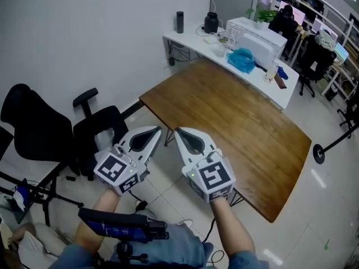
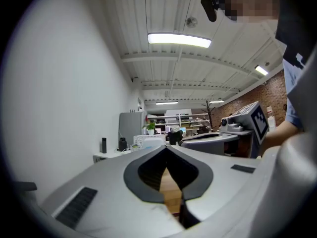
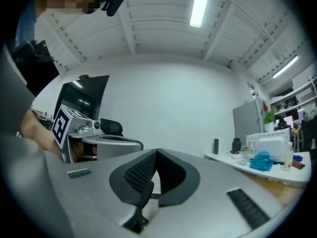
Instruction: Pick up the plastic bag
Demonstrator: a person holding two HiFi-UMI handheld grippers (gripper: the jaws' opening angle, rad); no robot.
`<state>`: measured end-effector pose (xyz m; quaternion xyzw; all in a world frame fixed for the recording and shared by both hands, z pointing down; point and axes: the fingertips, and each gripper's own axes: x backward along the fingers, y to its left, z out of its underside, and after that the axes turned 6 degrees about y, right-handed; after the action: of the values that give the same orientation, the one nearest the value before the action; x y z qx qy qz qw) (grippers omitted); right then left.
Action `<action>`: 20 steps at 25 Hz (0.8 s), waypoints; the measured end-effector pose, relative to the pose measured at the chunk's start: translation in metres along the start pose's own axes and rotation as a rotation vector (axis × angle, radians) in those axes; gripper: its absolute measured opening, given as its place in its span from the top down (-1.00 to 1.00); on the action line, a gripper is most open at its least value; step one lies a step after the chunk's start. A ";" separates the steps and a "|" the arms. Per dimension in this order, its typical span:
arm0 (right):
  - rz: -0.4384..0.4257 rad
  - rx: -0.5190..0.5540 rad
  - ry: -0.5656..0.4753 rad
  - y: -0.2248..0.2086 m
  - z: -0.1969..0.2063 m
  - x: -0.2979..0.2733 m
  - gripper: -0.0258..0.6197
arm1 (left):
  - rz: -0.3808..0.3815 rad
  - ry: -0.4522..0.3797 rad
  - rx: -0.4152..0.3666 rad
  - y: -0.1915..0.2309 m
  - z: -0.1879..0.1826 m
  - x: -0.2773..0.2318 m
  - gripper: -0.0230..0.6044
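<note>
Overhead, the head view has the left gripper and right gripper side by side over the floor, just off the near left corner of the wooden table, tips angled toward each other. Left gripper: jaws clenched, tips meeting, nothing between the pads, only a strip of wood grain seen through the gap behind them. Right gripper: jaws likewise pressed together, empty. The plastic bag is blue and crumpled and lies on the white counter that runs along the table's far edge. It sits about midway along the counter, near its front edge, touching or just beside the white appliance, and well apart from both grippers. Its contents cannot be made out; it looks bunched and partly full. The right gripper view catches the same bag at the counter's front edge, beside the appliance. Toward the counter's left end stand a dark cylinder and a dark jug, both upright and apart from the bag; what they hold is not visible. The wooden tabletop carries nothing. Two black office chairs stand on the floor by the table's left side, near the wall.
</note>
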<state>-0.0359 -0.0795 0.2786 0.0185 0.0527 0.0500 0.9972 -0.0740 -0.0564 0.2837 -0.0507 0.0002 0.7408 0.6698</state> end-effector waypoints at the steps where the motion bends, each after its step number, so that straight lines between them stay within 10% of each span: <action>1: -0.025 0.002 -0.001 0.008 -0.002 -0.011 0.92 | -0.025 0.003 0.002 0.011 0.002 0.009 0.90; 20: -0.485 0.059 -0.033 0.195 -0.018 -0.177 0.92 | -0.484 0.034 0.068 0.163 0.039 0.195 0.90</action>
<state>-0.2325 0.0971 0.2868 0.0350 0.0405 -0.1929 0.9798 -0.2579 0.1235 0.2972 -0.0389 0.0241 0.5576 0.8288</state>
